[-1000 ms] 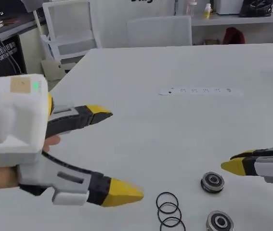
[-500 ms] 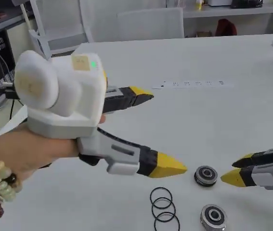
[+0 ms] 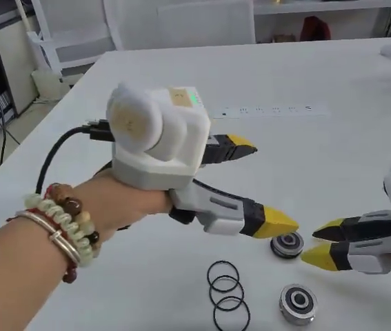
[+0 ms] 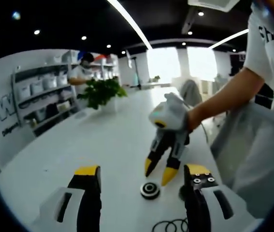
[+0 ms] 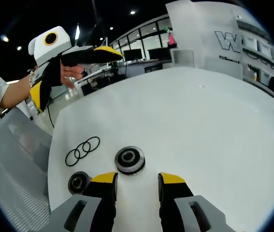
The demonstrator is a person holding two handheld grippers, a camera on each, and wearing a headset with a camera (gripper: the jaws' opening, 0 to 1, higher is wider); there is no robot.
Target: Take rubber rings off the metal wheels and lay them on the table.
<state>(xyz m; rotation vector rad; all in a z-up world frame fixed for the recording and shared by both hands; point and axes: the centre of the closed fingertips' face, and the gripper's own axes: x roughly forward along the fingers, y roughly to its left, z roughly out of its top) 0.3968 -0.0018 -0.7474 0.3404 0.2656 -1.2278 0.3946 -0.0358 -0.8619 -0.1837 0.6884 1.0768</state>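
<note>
A: Grippers?
B: I'm holding my left gripper (image 3: 267,185) above the table (image 3: 333,152), jaws spread wide, gripping nothing. My right gripper (image 3: 319,243) is pointing in from the right, jaws parted, nothing between them either.
A: Wheels?
B: Both are lying flat on the table. The far wheel (image 3: 287,245) is sitting just ahead of my right gripper's tips; in the head view it's just under the left gripper's lower tip. The near wheel (image 3: 297,303) is lying closer to me, apart from both grippers.
A: Rings?
B: Three black rubber rings (image 3: 227,293) are lying flat in a short row, each touching the next, just left of the near wheel. I can't tell if either wheel is carrying a ring.
</note>
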